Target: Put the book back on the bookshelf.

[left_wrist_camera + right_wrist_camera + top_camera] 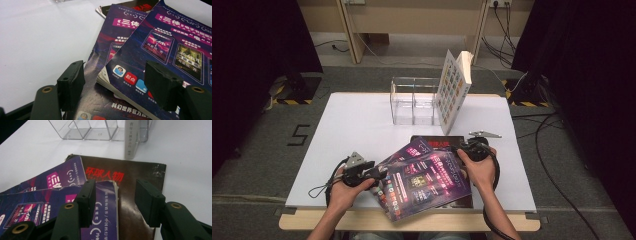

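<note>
Two grippers are being held at the top magazine (424, 182) near the worktop's (357, 125) front edge: left gripper (113, 86) and right gripper (115, 200) jaws standing open around its edges, nothing being gripped.

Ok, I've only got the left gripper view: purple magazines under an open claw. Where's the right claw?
Observer: The right claw is open, astride the top magazine's right edge.
Operator: Anything beyond the stack?
Observer: A clear holder, its compartments empty.
Operator: Nothing else standing there?
Observer: A book stands tilted at the holder's right end.
</note>
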